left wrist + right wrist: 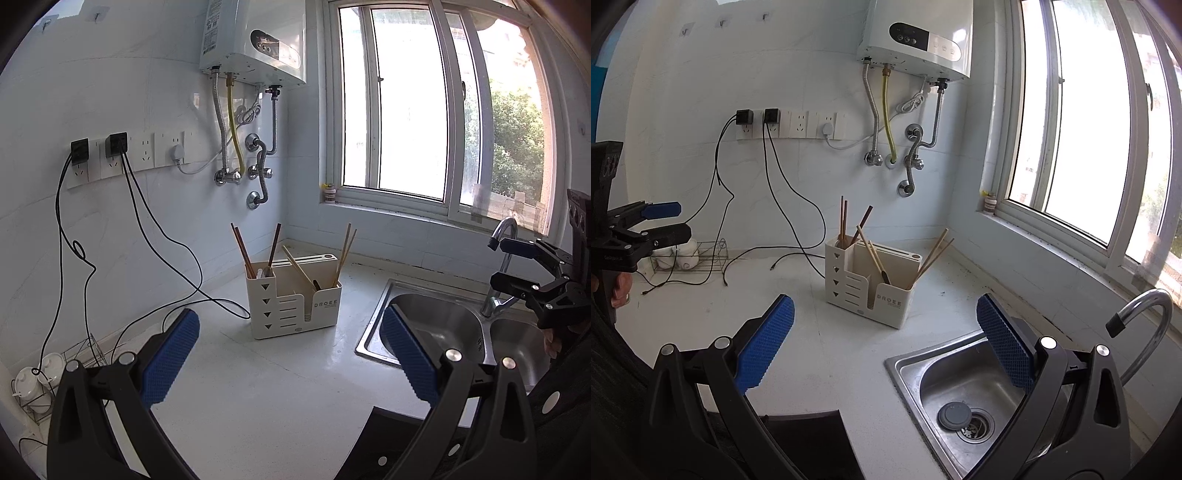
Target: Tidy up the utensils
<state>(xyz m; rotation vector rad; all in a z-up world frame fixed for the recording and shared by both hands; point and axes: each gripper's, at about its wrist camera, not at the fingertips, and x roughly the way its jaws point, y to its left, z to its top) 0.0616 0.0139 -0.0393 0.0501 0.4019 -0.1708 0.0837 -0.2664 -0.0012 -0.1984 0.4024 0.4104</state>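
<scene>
Your left hand-held gripper [290, 350] is spread wide, its blue pads [171, 356] holding nothing and hanging above bare white tabletop [258, 387]; to its far left a small wire rack [79, 350] with white jars sits against the wall, and black cables [147, 236] trail from the wall sockets across the tabletop toward the cream utensil holder [293, 299]. That holder stands upright on the tabletop, ahead of and between your two hand-held grippers, near the corner below the water heater [255, 40]; chopsticks [242, 249] lean out of its tall left compartment and others [345, 251] out of its right front pocket, with a wooden-handled utensil [299, 267] slanting across the middle. The ground between the left pads and the holder is open. Your right hand-held gripper [884, 339] is likewise wide apart and holds nothing; its left pad [764, 339] is over tabletop, its right pad [1004, 341] over the rim of the steel sink [908, 369], whose edge begins just right of the holder. The faucet [1145, 325] curves up at the far right below the window [1082, 122].
</scene>
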